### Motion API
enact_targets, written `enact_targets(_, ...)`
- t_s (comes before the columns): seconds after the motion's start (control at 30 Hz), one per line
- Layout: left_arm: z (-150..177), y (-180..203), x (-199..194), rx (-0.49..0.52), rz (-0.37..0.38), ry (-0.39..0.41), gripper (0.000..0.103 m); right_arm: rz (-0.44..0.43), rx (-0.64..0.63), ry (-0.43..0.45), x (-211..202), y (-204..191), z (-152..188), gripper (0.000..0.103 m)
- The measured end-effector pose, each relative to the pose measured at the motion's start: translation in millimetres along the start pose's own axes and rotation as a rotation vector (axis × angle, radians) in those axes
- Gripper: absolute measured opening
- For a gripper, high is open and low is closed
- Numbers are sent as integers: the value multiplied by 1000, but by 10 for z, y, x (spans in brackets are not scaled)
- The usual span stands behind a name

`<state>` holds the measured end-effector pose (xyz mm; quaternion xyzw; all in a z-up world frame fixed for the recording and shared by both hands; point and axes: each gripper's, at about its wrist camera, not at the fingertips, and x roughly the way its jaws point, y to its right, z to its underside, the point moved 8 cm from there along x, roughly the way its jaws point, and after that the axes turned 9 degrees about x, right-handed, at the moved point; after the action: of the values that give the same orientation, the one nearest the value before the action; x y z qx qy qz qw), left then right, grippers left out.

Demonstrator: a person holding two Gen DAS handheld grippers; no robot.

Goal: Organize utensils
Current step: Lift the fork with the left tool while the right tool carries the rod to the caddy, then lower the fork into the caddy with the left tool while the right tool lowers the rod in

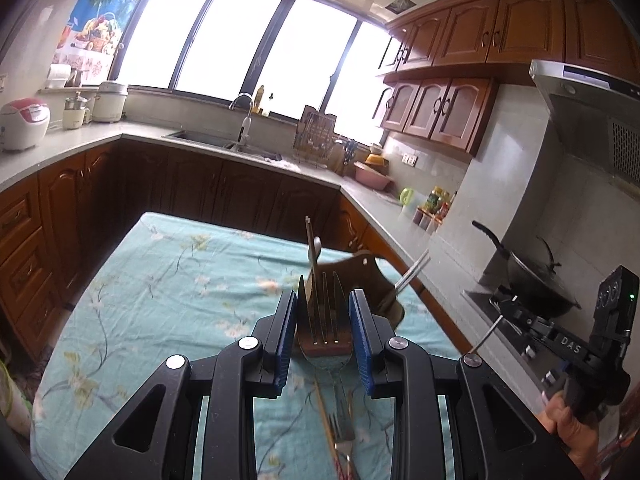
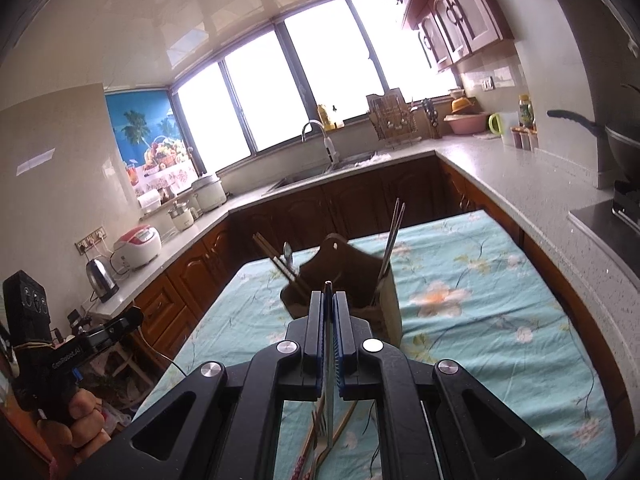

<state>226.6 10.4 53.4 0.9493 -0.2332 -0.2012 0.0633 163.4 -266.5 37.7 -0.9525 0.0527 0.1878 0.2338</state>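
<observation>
My left gripper is shut on a metal fork, gripped by its head with the tines pointing away from me. Just beyond it a brown wooden utensil holder stands on the teal floral tablecloth. The holder has metal chopsticks, wooden chopsticks and a spoon in it. My right gripper is shut on a thin metal utensil seen edge-on, in front of the holder. More utensils, a fork and wooden chopsticks, lie on the cloth under the grippers.
A stone counter wraps around the table, with a sink at the back. At the right are a stove and a black wok; at the left stand a kettle and a rice cooker. A person's hand holds the right gripper.
</observation>
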Motion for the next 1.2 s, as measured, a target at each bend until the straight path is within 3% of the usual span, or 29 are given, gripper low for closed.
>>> enact_targets(0.67,-658,-145,965,-14,-50,156,25,-1,-13,188,237,-42,-1086,4)
enact_targets(0.93,-456,-72,1629,-3,-93,146,25,20,-1,211,515,91,-1241,4)
enact_targets(1.2,-242,28,2158,26,-112,93,25,21,8,171,859,260,-1012,4)
